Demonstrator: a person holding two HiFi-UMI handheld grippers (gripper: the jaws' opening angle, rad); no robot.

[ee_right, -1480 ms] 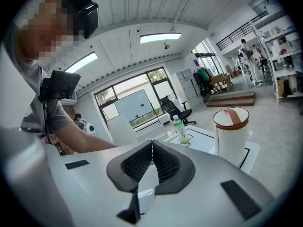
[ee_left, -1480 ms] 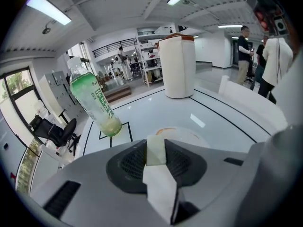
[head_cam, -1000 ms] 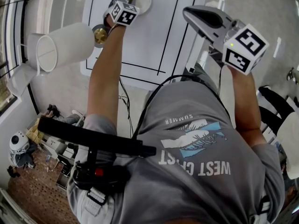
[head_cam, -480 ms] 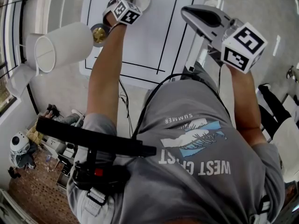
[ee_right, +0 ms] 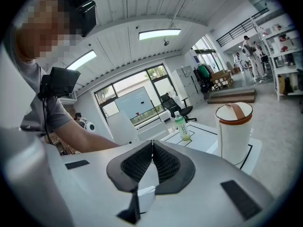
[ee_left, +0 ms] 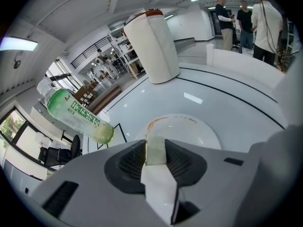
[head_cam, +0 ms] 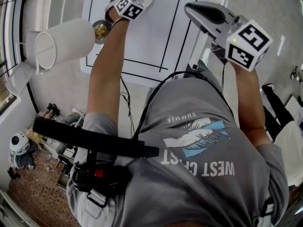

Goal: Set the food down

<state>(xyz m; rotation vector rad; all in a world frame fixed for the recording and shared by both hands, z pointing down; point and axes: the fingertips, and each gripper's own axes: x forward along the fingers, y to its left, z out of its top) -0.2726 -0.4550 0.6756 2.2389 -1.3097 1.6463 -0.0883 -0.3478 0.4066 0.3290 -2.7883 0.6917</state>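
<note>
Nearest is the person's grey shirt [head_cam: 199, 141], printed "SUMMER" and "WEST", the word after it creased and unreadable. Past it comes the near edge of the white table [head_cam: 151, 41], marked with black lines; the stretch from that edge to the far part lies open. The right gripper [ee_right: 152, 144] hangs in free air off the table's right edge, its tongs pressed together on nothing. By the left edge stand a green-labelled bottle [ee_left: 78, 117] (white characters, too small to read) and a tall white cylinder [ee_left: 152, 46] with a brown strap across its top. Farthest, toward the far edge, the left gripper [ee_left: 155, 143] pinches a pale flat food piece [ee_left: 155, 151], holding it over a white plate [ee_left: 199, 134] whose rim carries an orange smear. Whether the piece touches the plate cannot be told.
</note>
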